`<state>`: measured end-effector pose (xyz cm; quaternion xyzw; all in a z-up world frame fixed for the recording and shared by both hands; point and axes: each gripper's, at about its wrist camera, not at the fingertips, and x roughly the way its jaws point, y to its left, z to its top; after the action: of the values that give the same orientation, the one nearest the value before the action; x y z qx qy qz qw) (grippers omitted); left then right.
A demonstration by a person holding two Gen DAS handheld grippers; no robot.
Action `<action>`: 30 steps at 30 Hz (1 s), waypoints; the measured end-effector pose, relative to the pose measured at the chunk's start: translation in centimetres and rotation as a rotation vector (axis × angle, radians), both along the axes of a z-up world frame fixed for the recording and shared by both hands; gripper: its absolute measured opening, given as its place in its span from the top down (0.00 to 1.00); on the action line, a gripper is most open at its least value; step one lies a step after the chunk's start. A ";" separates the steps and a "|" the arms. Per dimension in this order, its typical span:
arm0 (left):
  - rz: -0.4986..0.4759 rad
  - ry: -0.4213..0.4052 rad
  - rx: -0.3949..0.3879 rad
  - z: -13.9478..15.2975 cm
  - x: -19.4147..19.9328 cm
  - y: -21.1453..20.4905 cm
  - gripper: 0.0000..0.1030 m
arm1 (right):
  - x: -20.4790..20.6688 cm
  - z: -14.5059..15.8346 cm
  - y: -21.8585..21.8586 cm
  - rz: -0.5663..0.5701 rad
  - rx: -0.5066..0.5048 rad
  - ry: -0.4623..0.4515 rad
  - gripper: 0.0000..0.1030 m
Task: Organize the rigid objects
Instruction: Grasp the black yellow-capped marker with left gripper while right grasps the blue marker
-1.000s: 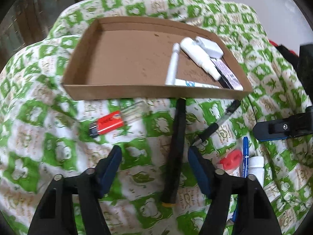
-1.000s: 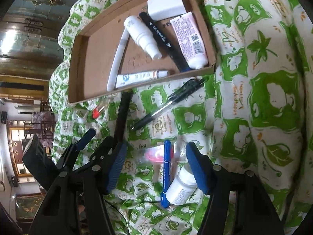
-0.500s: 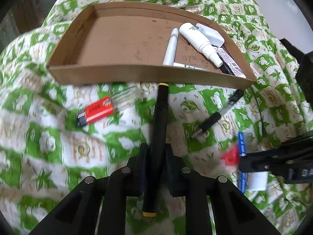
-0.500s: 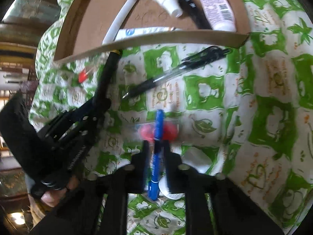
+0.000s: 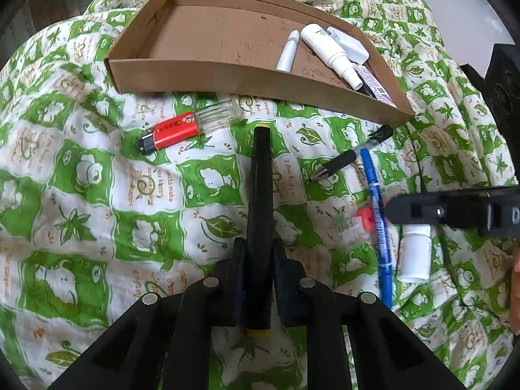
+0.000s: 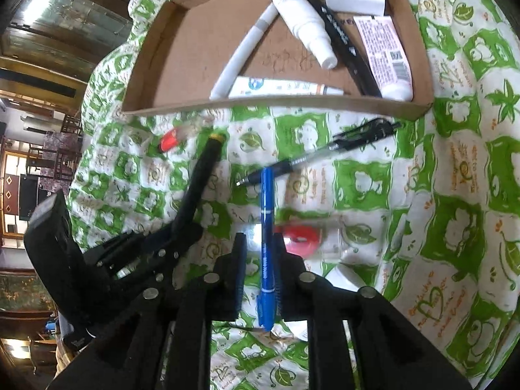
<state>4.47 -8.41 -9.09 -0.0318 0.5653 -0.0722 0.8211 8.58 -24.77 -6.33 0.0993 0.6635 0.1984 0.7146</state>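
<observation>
Both jaws closed since earlier: left hand-held gripper [image 5: 256, 260] clamps black marker [image 5: 259, 195], right hand-held gripper [image 6: 258, 260] clamps blue pen [image 6: 267, 227], both near cardboard tray [image 5: 227, 78]; light, stiff, slippery, grip mid-barrel

Left wrist view: looks steeply down along the left gripper [image 5: 256, 260], close over the green-and-white cloth [image 5: 97, 195], facing the cardboard tray [image 5: 195, 74] at the top of frame. Right wrist view: same steep downward look along the right gripper [image 6: 258, 260], equally near, set to the right of the other and facing the same tray [image 6: 325, 105]. Shared by both: tray, cloth, black marker [image 5: 258, 201] [image 6: 195, 188], blue pen [image 5: 377, 214] [image 6: 267, 227], black ballpoint [image 5: 351, 157] [image 6: 325, 149]. Each view catches the other gripper at its edge: right one [image 5: 455, 209], left one [image 6: 136, 253].
</observation>
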 end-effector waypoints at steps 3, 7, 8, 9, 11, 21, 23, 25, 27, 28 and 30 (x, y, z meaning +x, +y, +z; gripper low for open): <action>-0.009 -0.007 0.026 -0.3 0.7 -0.5 0.84 | -0.3 -0.3 0.3 0.013 -0.024 0.015 0.83; -0.002 -0.004 0.010 -0.6 2.4 -1.1 0.76 | -0.8 -1.3 0.9 0.037 -0.066 0.045 0.83; 0.002 -0.004 -0.002 -0.6 2.6 -1.0 0.75 | -1.0 -1.6 1.1 0.042 -0.076 0.056 0.83; 0.006 -0.007 -0.007 -0.7 3.0 -1.1 0.73 | -1.0 -1.8 1.4 0.046 -0.081 0.061 0.83; 0.007 -0.011 -0.001 -0.9 3.9 -1.4 0.73 | -1.2 -2.2 1.9 0.065 -0.099 0.068 0.83; 0.037 -0.041 -0.011 -1.0 4.3 -1.6 0.86 | -2.0 -2.0 3.8 0.112 -0.117 0.024 0.91; 0.040 -0.043 -0.018 -0.8 4.0 -1.4 0.86 | -2.1 -1.5 3.7 0.115 -0.107 0.005 0.91; 0.041 -0.045 -0.027 -0.6 3.5 -1.3 0.86 | -1.9 -1.3 3.9 0.113 -0.101 -0.003 0.91; 0.041 -0.050 -0.036 -0.3 3.2 -1.1 0.86 | -1.9 -1.3 4.0 0.110 -0.096 0.001 0.91; 0.042 -0.054 -0.040 -0.2 3.0 -1.1 0.86 | -1.8 -1.4 4.2 0.110 -0.096 0.001 0.91; 0.041 -0.060 -0.054 0.5 2.0 -0.4 0.86 | -1.9 -1.6 4.4 0.112 -0.091 0.001 0.91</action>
<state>6.44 -8.77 -8.63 -0.0632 0.5375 -0.0716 0.8378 6.65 -20.36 -7.89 0.0294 0.6766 0.2074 0.7059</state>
